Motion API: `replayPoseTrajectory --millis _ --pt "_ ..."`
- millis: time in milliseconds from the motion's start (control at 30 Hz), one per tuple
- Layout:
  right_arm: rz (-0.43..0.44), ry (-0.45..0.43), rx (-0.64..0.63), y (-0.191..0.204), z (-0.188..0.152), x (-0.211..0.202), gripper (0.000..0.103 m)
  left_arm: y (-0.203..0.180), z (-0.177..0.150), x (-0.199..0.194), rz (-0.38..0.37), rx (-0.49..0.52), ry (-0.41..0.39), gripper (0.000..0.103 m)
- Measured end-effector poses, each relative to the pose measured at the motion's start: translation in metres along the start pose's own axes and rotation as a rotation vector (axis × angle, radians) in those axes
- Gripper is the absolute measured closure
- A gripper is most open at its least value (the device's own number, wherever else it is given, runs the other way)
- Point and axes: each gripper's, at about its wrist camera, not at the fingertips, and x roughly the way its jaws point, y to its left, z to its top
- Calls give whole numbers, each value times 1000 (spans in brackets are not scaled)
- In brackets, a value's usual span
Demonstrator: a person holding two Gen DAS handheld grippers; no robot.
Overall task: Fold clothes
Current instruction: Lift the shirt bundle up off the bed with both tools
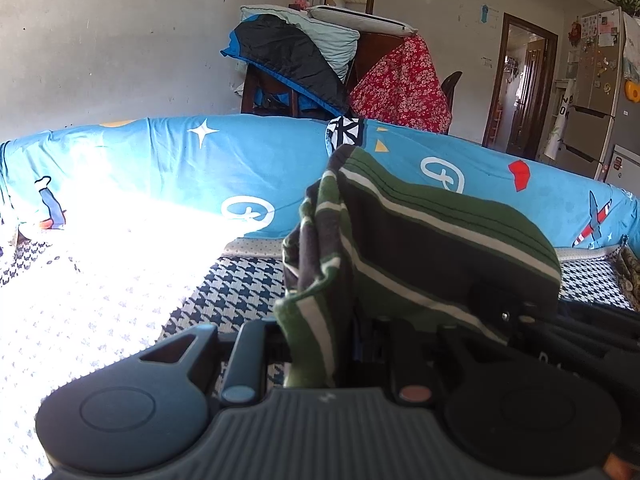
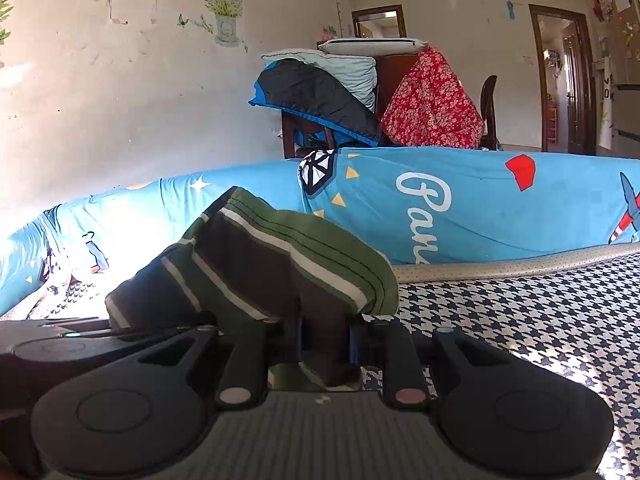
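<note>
In the left wrist view, the left gripper [image 1: 316, 336] fills the bottom of the frame, its fingers pinching a bunched edge of the striped garment [image 1: 420, 248], green and dark with thin white lines. The cloth rises from the fingers through the centre of the frame and drapes away to the right, where it runs down onto a dark piece of hardware at lower right, probably the other gripper, though shadow makes this hard to confirm. Beneath lies a houndstooth cover [image 1: 240, 288], washed out by strong sunlight at the left. Behind it a blue patterned sheet [image 1: 160, 160] curves across the middle of the frame. In the upper centre, a chair piled with bedding [image 1: 304, 52] stands against the wall, with a red floral cloth just to its right.

In the right wrist view, the right gripper [image 2: 324, 344] sits at bottom centre, its fingers pressed onto a fold of the same garment, which humps up in the centre-left of the frame. The houndstooth cover spreads across the lower right. The left gripper's dark body shows at the lower left edge.
</note>
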Motion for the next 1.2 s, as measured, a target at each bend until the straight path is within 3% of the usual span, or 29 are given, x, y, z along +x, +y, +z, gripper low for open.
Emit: replayPoseTrajectory --millis 633,1200 --pt "-19 -14 -21 0 2 21 83 -1 13 24 15 4 -9 84" --pt "-40 25 -42 8 -3 58 83 9 12 51 35 10 7 84"
